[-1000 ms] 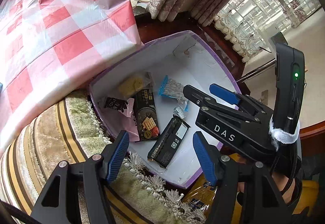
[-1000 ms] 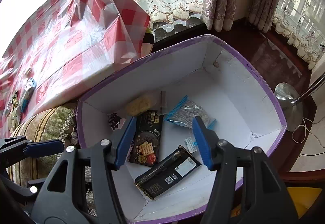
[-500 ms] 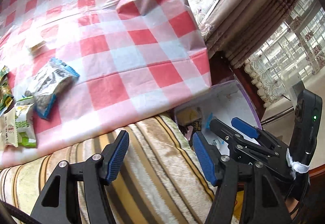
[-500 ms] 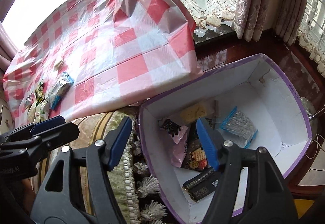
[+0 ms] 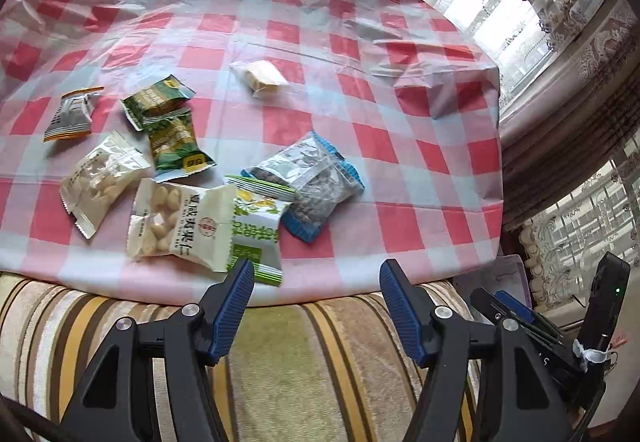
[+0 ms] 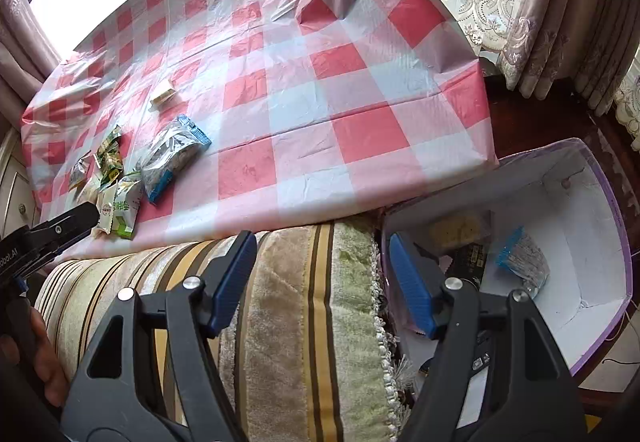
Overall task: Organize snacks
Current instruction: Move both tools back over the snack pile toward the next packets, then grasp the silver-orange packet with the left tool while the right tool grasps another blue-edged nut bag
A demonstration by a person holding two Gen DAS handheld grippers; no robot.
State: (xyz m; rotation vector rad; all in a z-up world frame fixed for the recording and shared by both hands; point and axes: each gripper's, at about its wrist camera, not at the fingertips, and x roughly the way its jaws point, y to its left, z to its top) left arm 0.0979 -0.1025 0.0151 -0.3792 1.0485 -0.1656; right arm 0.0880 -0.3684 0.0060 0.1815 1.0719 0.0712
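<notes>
The left gripper [image 5: 316, 282] is held with jaws spread and nothing between them, just off the near edge of the checked tablecloth [image 5: 360, 145]. Snack packets [image 5: 192, 177] are clustered near that edge. The right gripper [image 6: 320, 262] is likewise spread wide and unloaded, above the striped cushion [image 6: 304, 306]. Beside it, further snacks are seen inside the purple-rimmed box [image 6: 592, 226].

Snack packets [image 5: 208, 177] clustered on tablecloth [image 5: 400, 145]
</notes>
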